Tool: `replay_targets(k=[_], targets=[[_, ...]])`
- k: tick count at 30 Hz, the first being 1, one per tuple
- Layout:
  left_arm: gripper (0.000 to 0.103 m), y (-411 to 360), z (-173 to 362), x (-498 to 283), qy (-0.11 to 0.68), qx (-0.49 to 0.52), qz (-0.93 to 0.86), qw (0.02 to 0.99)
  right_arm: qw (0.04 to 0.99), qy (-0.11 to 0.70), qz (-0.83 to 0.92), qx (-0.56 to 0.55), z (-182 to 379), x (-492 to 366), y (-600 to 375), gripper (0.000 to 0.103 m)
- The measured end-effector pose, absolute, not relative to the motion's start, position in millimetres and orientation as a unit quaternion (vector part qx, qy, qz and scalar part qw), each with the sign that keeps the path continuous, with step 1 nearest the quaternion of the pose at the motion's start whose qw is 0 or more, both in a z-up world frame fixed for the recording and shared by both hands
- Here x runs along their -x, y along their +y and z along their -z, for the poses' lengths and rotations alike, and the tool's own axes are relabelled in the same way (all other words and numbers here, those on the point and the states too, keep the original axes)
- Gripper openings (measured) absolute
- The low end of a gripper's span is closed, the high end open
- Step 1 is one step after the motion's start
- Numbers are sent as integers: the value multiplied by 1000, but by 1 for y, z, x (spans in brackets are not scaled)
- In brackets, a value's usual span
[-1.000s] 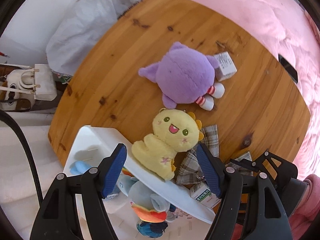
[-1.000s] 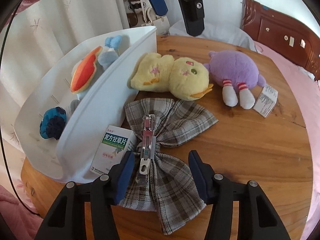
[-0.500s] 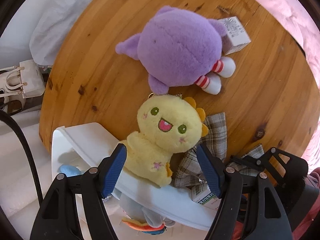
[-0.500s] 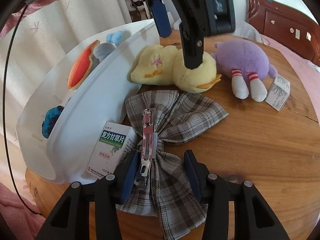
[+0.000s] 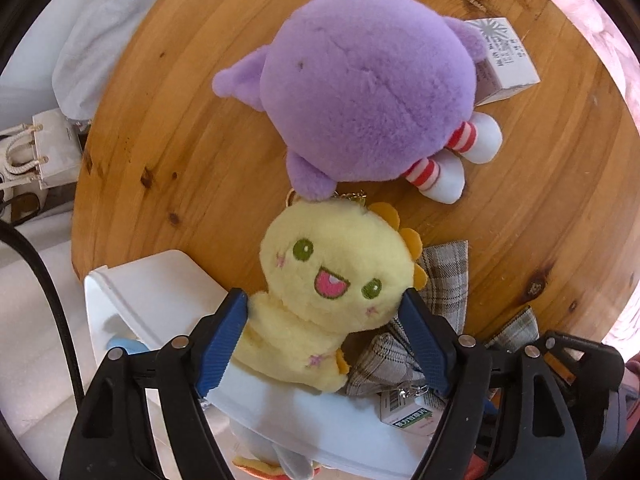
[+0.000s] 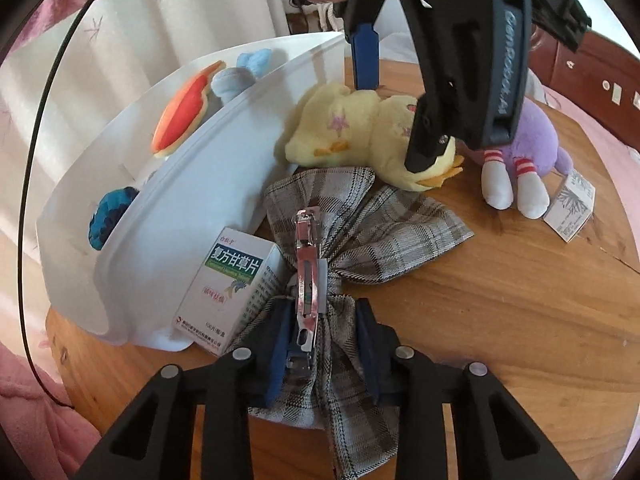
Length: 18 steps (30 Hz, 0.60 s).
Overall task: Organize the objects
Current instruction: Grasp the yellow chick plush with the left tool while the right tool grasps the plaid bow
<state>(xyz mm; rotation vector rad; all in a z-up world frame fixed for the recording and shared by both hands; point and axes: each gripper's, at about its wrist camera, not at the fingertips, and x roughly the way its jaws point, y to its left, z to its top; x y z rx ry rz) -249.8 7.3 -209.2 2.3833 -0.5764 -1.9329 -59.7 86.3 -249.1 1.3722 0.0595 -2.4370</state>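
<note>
A yellow plush [image 5: 324,300] lies on the round wooden table [image 5: 192,128] against the white bin [image 5: 160,280]; it also shows in the right wrist view [image 6: 360,136]. My left gripper [image 5: 324,320] is open with its blue pads on both sides of the plush, touching it. My right gripper [image 6: 324,336] is shut on the middle of the plaid bow hair clip [image 6: 360,232], by its metal clip. A purple plush [image 5: 368,96] lies just beyond the yellow one.
The white bin [image 6: 192,184] holds a blue and orange plush [image 6: 184,112]. A green-labelled medicine box [image 6: 228,280] leans on the bin beside the bow. Another small white box [image 5: 504,60] lies behind the purple plush. A pink bed surrounds the table's far side.
My left gripper has come down around the yellow plush, its pads now at its sides. My right gripper has moved forward and closed on the bow's middle.
</note>
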Motion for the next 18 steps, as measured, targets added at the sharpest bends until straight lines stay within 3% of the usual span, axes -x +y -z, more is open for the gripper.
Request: replay_targets(k=[6,18], targets=[[80,5,216,258,-140,-780,608,40,178,31,854,-487,248,56,87,22],[78,15,233,265,-105,-794,594,80,192,24,841,-505,245,50,110,20]])
